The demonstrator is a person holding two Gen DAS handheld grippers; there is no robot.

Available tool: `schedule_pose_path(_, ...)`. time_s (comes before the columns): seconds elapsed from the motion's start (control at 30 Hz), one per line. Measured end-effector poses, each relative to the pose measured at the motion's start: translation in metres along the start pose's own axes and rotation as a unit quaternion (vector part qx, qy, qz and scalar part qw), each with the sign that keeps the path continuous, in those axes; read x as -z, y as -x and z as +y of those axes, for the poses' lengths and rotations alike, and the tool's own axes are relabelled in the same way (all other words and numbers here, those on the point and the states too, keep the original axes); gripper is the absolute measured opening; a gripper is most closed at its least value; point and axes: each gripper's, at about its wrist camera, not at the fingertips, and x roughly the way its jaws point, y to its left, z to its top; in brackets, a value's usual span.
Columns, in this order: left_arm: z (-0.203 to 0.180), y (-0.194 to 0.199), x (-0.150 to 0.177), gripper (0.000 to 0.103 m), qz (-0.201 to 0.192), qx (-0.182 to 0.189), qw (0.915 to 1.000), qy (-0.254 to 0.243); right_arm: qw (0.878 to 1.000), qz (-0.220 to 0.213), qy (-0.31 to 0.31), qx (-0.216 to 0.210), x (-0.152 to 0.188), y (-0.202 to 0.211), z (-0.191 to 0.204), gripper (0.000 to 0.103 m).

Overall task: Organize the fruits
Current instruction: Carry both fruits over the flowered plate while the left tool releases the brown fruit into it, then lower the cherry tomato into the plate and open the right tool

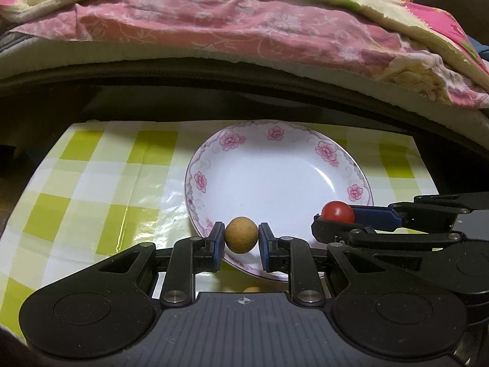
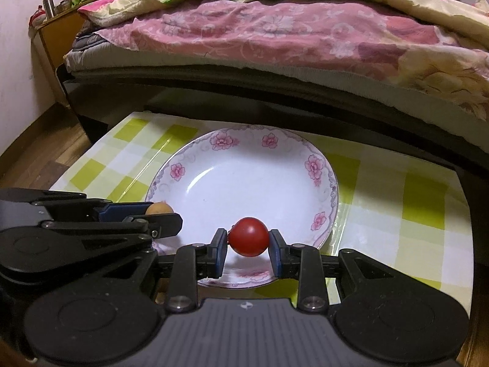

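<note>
A white plate (image 1: 275,183) with a pink flower rim lies on a green-and-white checked cloth (image 1: 101,183). My left gripper (image 1: 240,235) is shut on a small round tan fruit (image 1: 240,235), held over the plate's near rim. My right gripper (image 2: 249,238) is shut on a red cherry tomato (image 2: 249,236) above the near part of the plate (image 2: 244,183). In the left wrist view the right gripper (image 1: 336,217) comes in from the right with the tomato (image 1: 337,211). In the right wrist view the left gripper (image 2: 159,214) enters from the left with the tan fruit (image 2: 159,208).
Another tan fruit (image 1: 252,289) peeks out on the cloth just below the left gripper's fingers. A bed with a pink floral quilt (image 1: 229,30) overhangs the table's far edge. A wooden nightstand (image 2: 61,30) and wood floor (image 2: 39,153) lie at the left.
</note>
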Motion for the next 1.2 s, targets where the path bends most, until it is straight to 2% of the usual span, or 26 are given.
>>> schedule_pose_path(0.23,-0.002,-0.002,0.002,0.03,0.0,-0.001,0.9999,-0.011,1.0,0.009,-0.008,0.008,0.001,-0.006,-0.004,0.034)
schedule_pose_path(0.47,-0.001,-0.001,0.004,0.037,-0.004,-0.003,1.0,-0.008,1.0,0.012,-0.009,0.012,0.0,-0.007,-0.005,0.035)
schedule_pose_path(0.63,-0.001,0.004,0.003,0.041,-0.011,-0.002,0.9999,-0.005,1.0,0.007,-0.01,0.013,-0.001,-0.003,-0.006,0.035)
schedule_pose_path(0.87,0.0,0.015,-0.001,0.054,-0.029,0.0,0.9996,0.0,1.0,-0.012,-0.02,0.017,-0.006,0.009,-0.01,0.035)
schedule_pose_path(1.2,0.008,0.026,-0.001,0.056,-0.039,-0.004,0.9992,0.009,0.998,-0.029,-0.041,0.024,-0.01,0.022,-0.017,0.036)
